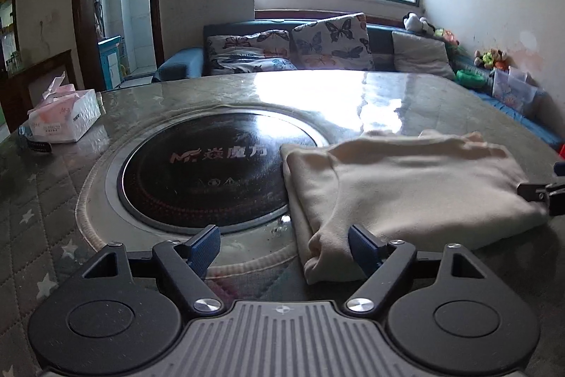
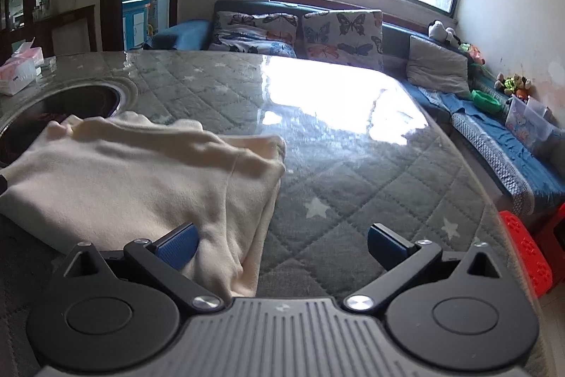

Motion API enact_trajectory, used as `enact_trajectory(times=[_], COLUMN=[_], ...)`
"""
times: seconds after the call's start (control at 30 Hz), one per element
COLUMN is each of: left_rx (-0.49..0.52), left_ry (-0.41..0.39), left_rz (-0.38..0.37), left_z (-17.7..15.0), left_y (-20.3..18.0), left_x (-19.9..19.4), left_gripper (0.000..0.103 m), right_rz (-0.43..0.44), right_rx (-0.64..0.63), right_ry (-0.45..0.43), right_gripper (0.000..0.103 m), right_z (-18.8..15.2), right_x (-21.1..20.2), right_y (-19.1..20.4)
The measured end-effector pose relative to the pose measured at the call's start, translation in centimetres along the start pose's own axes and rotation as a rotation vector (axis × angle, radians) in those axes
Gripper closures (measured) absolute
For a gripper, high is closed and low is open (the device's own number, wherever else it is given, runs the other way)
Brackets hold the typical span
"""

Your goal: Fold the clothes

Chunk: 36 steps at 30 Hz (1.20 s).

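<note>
Fingers [image 1: 365,248] of both grippers spread wide, gripping nothing — left gripper [image 1: 284,248] and right gripper [image 2: 282,244] flank the folded cream garment [image 1: 406,186] on the tabletop [image 2: 353,172].

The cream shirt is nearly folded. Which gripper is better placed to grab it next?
Probably the left gripper: its open fingers already straddle the near corner of the cream shirt. The right gripper is open too, but the shirt edge lies mostly beside its left finger.

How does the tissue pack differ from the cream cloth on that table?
The tissue pack is a small boxy packet, pink and white with print; the cream cloth is plain, soft, folded flat and far wider. The pack sits left of the black cooktop, the cloth right, overlapping it. Both rest on the table.
</note>
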<state>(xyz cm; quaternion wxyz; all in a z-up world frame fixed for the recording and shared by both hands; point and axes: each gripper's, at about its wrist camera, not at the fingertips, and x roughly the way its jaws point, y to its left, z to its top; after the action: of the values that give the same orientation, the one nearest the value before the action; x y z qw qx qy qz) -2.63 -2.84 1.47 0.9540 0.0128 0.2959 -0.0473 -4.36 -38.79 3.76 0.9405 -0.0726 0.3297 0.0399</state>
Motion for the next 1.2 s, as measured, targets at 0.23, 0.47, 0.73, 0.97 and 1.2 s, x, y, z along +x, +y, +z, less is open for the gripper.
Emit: enact_trajectory(times=[0.23,0.47,0.73,0.97,1.2], left_rx=[-0.004,0.005,0.039,0.087,0.098], left_ry=[0.015,0.016,-0.022,0.019,0.042], left_rz=[0.031,0.032,0.006,0.001,-0.017], left_z=[0.3,0.1,2.0,1.7,1.2], left_y=[0.4,0.6,-0.5,-1.3,-1.2], left_x=[0.9,0.8,0.8,2.4,3.1], left_gripper=[0.022,0.021,0.019,0.019,0.019], right_rz=[0.151,0.227,0.273,0.305,0.336], right_rx=[-0.034,-0.09,-0.075,-0.04,-0.004], right_ry=[-0.053,0.011,0.006,0.051,0.096], right_gripper=[0.0,0.0,0.0,0.01,0.012], right_z=[1.8,1.2,4.3,6.3,8.4], right_x=[-0.8,1.3,1.6,4.8,8.1], right_y=[2.4,4.5,4.6,6.1,7.7])
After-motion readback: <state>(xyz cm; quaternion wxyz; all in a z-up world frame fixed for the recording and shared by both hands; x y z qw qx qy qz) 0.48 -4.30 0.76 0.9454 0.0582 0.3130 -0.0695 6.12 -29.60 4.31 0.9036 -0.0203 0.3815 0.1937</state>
